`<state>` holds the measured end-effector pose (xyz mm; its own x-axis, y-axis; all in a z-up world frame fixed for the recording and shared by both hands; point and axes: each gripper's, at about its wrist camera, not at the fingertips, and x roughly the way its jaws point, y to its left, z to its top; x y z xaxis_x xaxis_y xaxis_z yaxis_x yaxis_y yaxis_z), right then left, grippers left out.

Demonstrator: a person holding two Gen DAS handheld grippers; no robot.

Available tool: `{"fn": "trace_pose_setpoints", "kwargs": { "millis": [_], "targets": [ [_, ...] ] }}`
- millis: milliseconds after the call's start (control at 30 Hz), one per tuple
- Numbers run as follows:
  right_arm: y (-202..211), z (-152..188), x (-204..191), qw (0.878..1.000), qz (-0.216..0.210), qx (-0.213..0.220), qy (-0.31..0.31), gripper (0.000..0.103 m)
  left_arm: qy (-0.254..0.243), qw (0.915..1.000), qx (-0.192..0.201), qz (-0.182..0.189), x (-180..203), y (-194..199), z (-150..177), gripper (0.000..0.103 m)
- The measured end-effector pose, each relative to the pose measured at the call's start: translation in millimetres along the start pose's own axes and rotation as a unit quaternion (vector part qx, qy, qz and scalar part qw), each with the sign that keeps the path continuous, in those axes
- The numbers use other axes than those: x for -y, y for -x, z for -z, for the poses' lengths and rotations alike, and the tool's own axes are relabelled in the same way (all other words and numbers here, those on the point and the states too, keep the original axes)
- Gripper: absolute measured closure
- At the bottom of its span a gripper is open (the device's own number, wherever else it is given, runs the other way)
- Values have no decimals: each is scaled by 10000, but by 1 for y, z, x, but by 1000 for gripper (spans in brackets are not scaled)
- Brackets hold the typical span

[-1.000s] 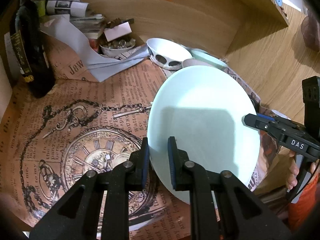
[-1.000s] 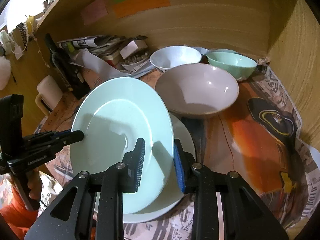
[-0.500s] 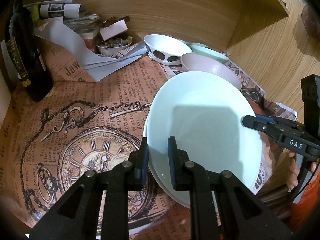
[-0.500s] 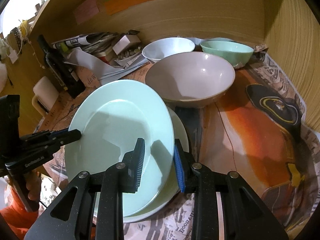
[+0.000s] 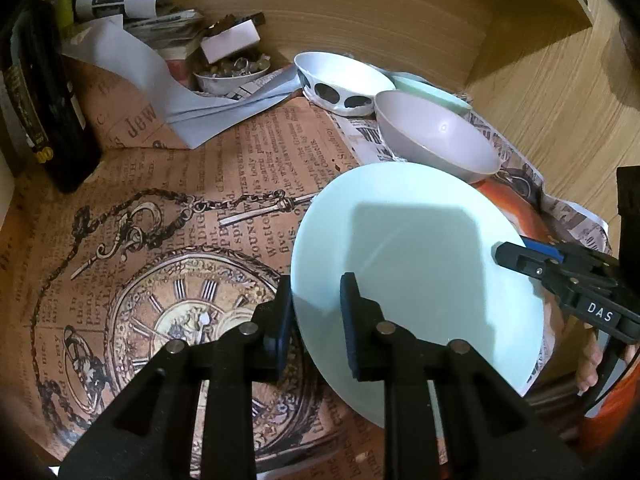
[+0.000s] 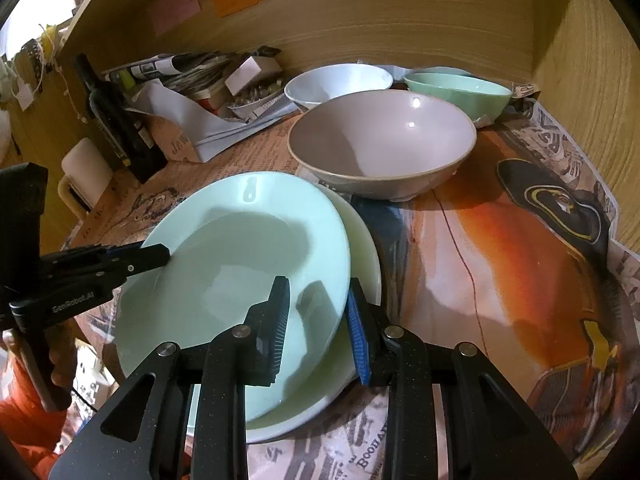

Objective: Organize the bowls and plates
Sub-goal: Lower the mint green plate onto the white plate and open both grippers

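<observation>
Lowered since a second ago: mint plate [image 6: 240,264] now nearly flat on cream plate [image 6: 360,240], no longer steeply tilted. Straddled at its left rim by left gripper [image 5: 316,312], fingers [image 5: 352,324] set narrowly apart, one above the rim and one just outside it; cannot tell whether pressing. Straddled at its right rim by right gripper [image 6: 318,328], blue-padded fingers [image 6: 356,332] a little apart, rim edge between them, a gap showing beside the pads. Resting on newspaper-covered counter [image 6: 500,240], overlapping the cream plate beneath, offset to its left. Just behind: grey bowl [image 6: 380,148]; farther back, white bowl [image 6: 340,84] and green bowl [image 6: 460,88]. At far left, dark bottle [image 5: 44,92] beside crumpled papers [image 5: 132,12].
</observation>
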<state>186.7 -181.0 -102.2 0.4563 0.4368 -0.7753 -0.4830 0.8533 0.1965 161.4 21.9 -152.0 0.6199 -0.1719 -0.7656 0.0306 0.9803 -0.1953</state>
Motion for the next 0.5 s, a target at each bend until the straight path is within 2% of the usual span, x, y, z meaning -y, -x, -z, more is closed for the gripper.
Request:
{"fn": "trace_pose_setpoints", "kwargs": {
  "millis": [167, 300, 500],
  "targets": [
    [0, 1, -3, 9998, 155, 81, 127, 78, -52, 10000, 0, -8, 2, -1, 0, 80],
    [0, 2, -12, 9979, 454, 156, 436, 77, -114, 9999, 17, -13, 3, -2, 1, 78],
    [0, 3, -12, 9966, 581, 199, 547, 77, -246, 9997, 0, -17, 5, -2, 1, 73]
  ]
}}
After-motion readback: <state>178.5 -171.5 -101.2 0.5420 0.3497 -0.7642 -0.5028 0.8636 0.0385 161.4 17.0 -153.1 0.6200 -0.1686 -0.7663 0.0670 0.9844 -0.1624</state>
